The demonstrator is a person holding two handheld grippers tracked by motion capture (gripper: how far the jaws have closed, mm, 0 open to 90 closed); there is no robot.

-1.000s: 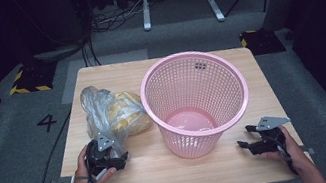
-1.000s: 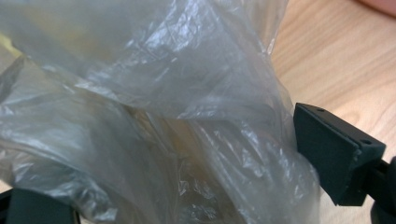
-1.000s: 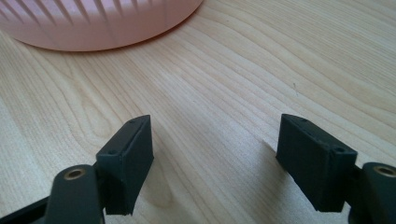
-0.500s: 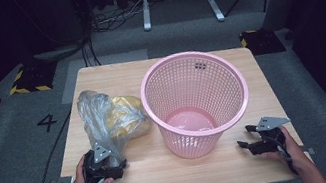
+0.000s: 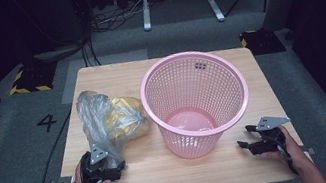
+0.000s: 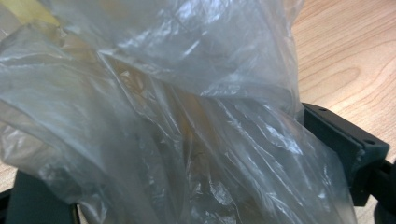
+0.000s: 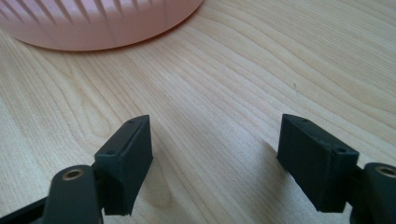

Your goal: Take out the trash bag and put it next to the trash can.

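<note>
From the high view, the clear plastic bag (image 5: 104,117) with something yellow inside is lying on the wooden table (image 5: 113,77), just left of the pink mesh basket (image 5: 195,101), which is standing empty; bagging or binning looks undone. The left gripper (image 5: 106,170) is resting at the bag's near end.

In the left gripper view, plastic is bunching between the spread jaws; whether they are gripping it, I cannot tell.

In the right gripper view, the right gripper (image 7: 215,158) is sitting wide open, holding nothing, near the basket's base.

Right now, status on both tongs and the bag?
Left tongs around clear plastic bag, not clamped. Right tongs open, empty, beside pink basket. Nothing blocking.
</note>
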